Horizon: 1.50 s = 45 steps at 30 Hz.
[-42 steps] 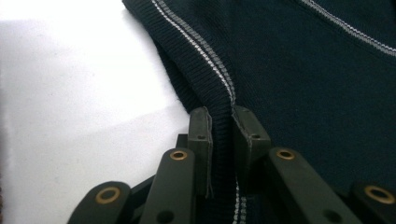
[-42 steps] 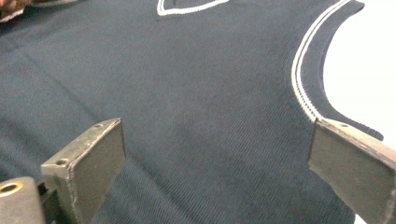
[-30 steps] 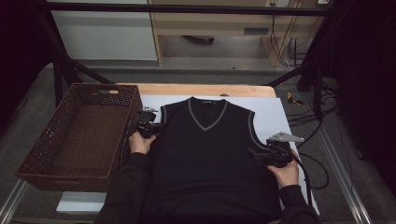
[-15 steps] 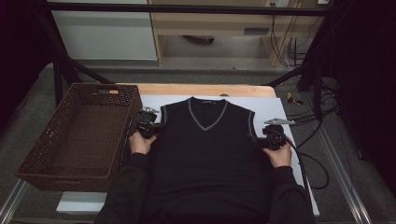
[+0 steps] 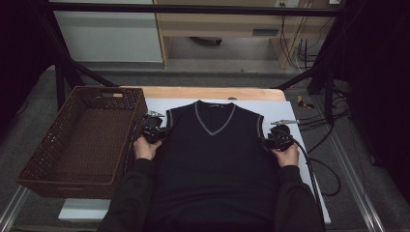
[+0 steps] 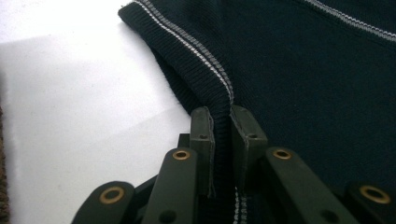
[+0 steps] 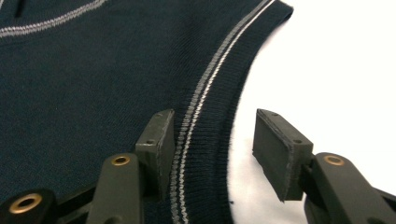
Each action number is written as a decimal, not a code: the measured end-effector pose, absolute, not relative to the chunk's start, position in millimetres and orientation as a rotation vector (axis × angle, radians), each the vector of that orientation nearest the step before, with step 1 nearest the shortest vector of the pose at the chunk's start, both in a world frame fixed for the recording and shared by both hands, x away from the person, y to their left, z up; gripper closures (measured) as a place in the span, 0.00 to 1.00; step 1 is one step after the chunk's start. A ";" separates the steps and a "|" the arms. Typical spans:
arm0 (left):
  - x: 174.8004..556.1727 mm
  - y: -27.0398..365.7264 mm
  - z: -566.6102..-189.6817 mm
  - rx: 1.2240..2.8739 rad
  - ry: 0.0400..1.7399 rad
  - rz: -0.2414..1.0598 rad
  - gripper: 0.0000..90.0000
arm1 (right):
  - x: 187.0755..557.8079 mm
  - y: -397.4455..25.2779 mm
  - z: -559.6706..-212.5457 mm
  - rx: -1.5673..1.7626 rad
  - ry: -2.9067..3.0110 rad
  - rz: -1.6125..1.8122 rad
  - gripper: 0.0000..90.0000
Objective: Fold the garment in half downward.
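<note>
The vest (image 5: 212,154) lies flat on the white sheet (image 5: 300,108) of the table, front up, neck away from the person, its lower part running off toward the person. The left gripper (image 6: 222,135) is already pinched together on the ribbed trim (image 6: 205,65) of the left armhole, the edge standing up between its pads. The right gripper (image 7: 210,149) has its jaws apart and straddles the right armhole trim (image 7: 219,98): one pad rests over the cloth, the other over the bare sheet. I judge that the step in hand is to take both armholes, probably for a fold or a lift. To do it well, the right gripper should go low, so that the outer pad slides under the edge, and it should close on the whole rib and not only on the striped line, at the same height as the left one; otherwise the vest may hang crooked. The pull should wait until both hold firmly. The sheet is smooth and covers a wooden table (image 5: 208,93). A brown wicker basket (image 5: 48,145), empty, stands at the left, just beside the left hand (image 5: 145,147). Behind are a grey floor, a pale cabinet (image 5: 109,29), black frame bars and cables (image 5: 319,159) at the right.
</note>
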State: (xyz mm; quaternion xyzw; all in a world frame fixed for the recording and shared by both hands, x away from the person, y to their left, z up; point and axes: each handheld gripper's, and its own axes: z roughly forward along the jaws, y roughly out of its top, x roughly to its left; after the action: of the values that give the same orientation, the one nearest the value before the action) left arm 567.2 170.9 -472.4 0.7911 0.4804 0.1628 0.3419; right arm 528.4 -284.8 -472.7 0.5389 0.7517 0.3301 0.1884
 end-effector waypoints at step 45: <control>530.4 179.0 -387.8 1.917 1.193 0.487 0.90 | 504.2 -300.0 -409.5 1.580 2.034 1.226 0.93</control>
State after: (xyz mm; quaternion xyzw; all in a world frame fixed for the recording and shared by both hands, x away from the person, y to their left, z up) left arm 530.4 179.0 -387.8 0.7590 0.4726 0.1928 0.4041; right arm 504.2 -300.0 -409.5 0.5481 0.7056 0.4254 0.1441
